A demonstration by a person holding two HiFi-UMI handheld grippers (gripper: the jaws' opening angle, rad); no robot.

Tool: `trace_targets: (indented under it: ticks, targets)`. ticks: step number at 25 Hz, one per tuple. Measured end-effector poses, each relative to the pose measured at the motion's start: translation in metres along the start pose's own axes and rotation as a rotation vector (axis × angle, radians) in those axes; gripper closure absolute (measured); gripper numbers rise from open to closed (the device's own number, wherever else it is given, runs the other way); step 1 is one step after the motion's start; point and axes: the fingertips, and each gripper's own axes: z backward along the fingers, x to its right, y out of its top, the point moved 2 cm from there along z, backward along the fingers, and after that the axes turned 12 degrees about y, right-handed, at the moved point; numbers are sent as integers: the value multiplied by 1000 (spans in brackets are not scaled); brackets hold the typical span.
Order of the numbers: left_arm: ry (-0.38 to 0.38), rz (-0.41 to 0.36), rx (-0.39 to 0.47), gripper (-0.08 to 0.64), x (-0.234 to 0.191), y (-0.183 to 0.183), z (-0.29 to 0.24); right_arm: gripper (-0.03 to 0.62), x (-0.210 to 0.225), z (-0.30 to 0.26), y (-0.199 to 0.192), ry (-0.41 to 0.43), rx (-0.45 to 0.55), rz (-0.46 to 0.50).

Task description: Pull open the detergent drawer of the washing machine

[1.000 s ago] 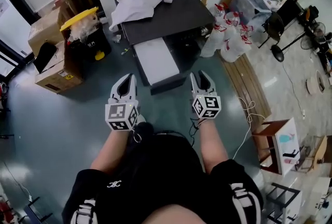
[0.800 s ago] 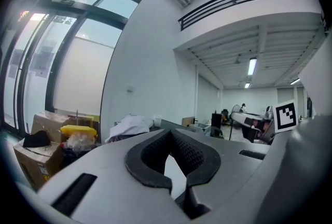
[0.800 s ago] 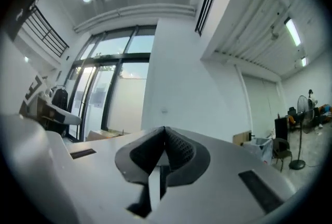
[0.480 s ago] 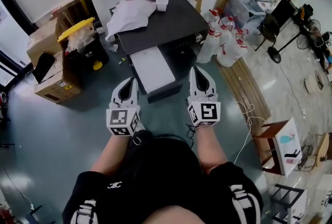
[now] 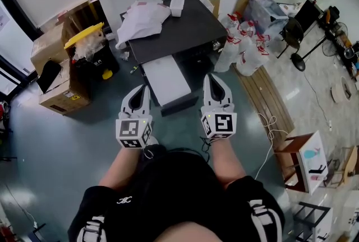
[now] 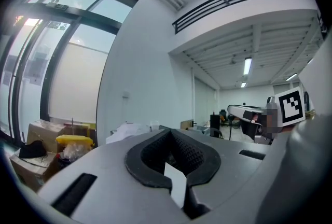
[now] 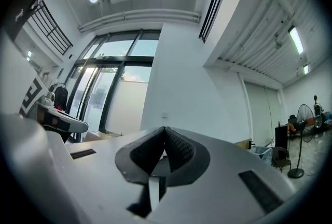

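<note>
The washing machine (image 5: 185, 28) stands against the wall, directly ahead of both tools and apart from them; we cannot make out its detergent drawer; the left gripper (image 5: 140, 87) and right gripper (image 5: 215, 77), held side by side, point toward it; each has its jaws together on nothing.

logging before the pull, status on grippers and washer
Left gripper shut, empty. Right gripper shut, empty. Both off the washing machine; drawer not made out. White cloth on its top.
</note>
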Motion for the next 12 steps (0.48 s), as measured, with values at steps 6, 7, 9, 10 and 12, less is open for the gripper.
trace_targets:
  ticks: [6,7,9,10,12]
  targets:
    - [0,-3,-2,557,2,3,-5,589,-2,-5,-1,17,-19,8]
    - [0,-3,-2,557,3,3,-6,589,-2,-5,-2,18,-22,7]
    - [-2,-4,0,558,5,4,-8,589,-1,-6,-3,21,-22,10]
    - [-3,-5,1,558,6,4,-9,589,0,-6,-3,23,-19,14]
    - [-5,-7,4,558,8,5,-10,589,1,-7,-4,29,-11,21]
